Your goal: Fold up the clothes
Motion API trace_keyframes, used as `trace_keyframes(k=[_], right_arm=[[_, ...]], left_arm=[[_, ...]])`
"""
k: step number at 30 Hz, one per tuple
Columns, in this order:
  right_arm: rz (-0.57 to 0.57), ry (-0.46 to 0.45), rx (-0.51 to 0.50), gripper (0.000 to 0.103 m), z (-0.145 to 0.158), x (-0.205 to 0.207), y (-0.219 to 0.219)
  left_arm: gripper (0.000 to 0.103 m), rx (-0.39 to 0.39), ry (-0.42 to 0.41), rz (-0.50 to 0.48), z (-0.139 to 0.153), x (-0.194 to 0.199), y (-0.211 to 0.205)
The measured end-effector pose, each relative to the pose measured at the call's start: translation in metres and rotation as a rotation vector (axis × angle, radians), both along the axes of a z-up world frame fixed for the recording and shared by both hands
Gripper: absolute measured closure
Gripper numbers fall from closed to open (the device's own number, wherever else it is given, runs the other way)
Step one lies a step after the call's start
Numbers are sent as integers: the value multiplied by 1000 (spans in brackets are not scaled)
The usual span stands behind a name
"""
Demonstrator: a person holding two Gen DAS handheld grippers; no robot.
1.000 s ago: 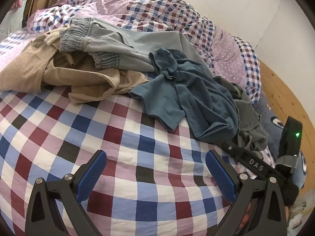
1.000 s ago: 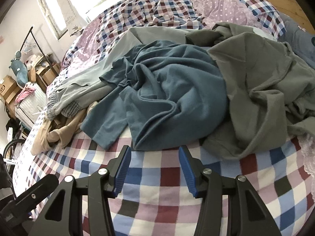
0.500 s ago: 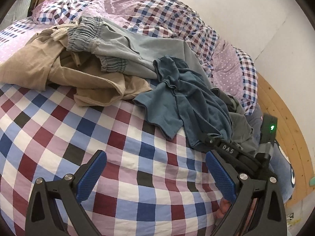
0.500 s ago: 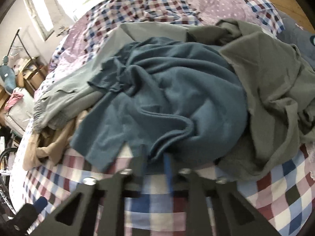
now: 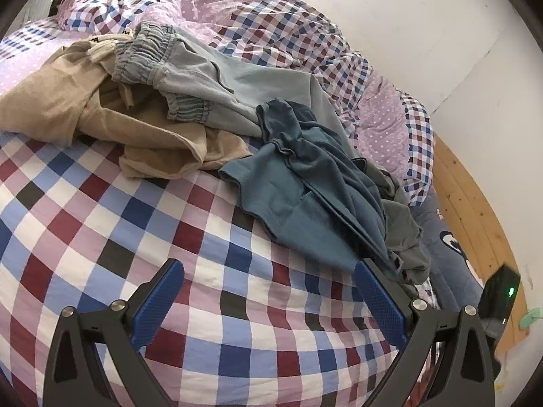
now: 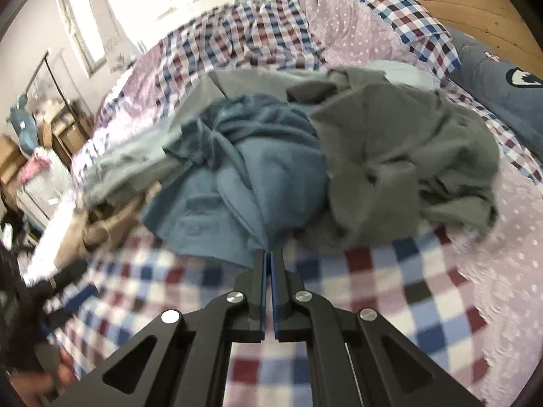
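On checked bedspread [image 5: 142,230], right gripper [image 6: 268,257] pinched tight on near edge of blue shirt [image 6: 258,176], left gripper [image 5: 268,291] spread wide, holding nothing, above bare cloth

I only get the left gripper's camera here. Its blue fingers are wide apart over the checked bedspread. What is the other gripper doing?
Observer: The right gripper is shut on the near edge of the teal shirt.
Operator: I see only a little grey cloth behind that shirt. Is there more?
Observer: Yes, the right camera shows a whole crumpled grey garment lying to the right of the teal shirt and touching it.
Operator: Anything past the bed?
Observer: A bright window on the far wall, and cardboard boxes on the left side of the room.
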State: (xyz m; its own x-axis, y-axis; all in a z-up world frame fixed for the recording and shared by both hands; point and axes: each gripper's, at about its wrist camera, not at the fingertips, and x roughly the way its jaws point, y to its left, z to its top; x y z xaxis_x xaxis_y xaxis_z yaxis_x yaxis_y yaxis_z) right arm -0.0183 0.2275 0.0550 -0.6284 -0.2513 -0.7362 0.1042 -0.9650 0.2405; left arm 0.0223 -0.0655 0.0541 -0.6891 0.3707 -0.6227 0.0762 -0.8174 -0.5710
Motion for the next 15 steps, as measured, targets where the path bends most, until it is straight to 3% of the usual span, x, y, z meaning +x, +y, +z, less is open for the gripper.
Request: trace_keyframes(k=[5, 8, 11, 15], right_arm=[[-35, -19, 125, 98, -11, 10, 11], [62, 41, 145, 94, -8, 13, -8], [158, 101, 164, 62, -5, 17, -26], [276, 125, 183, 61, -10, 12, -61]], left_arm=[[1, 26, -5, 4, 0, 1, -3], [1, 49, -17, 8, -2, -1, -6], [1, 67, -30, 17, -5, -2, -11], [1, 98, -44, 43, -10, -3, -20]])
